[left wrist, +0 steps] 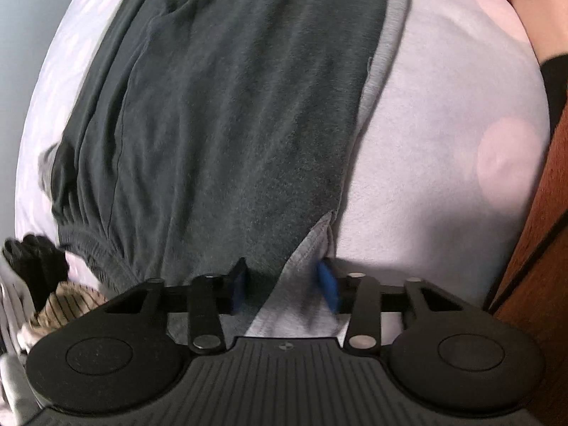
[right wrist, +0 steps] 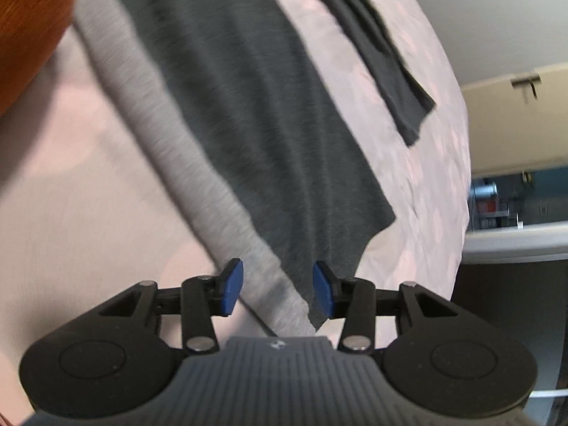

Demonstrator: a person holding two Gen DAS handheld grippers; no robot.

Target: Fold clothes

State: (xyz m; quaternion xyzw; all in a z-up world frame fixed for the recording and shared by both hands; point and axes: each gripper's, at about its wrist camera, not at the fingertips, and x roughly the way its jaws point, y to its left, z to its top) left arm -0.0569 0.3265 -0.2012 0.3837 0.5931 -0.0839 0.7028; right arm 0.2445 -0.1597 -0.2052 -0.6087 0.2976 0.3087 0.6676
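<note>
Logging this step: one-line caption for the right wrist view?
Right gripper, jaws open, straddles the corner of a dark grey garment with a light grey edge, spread on a pale pink bedsheet.

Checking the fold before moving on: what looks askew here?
The dark grey garment lies skewed on the light grey one, leaving a light strip uncovered along one side. Both corners sit between open hand-held grippers.
</note>
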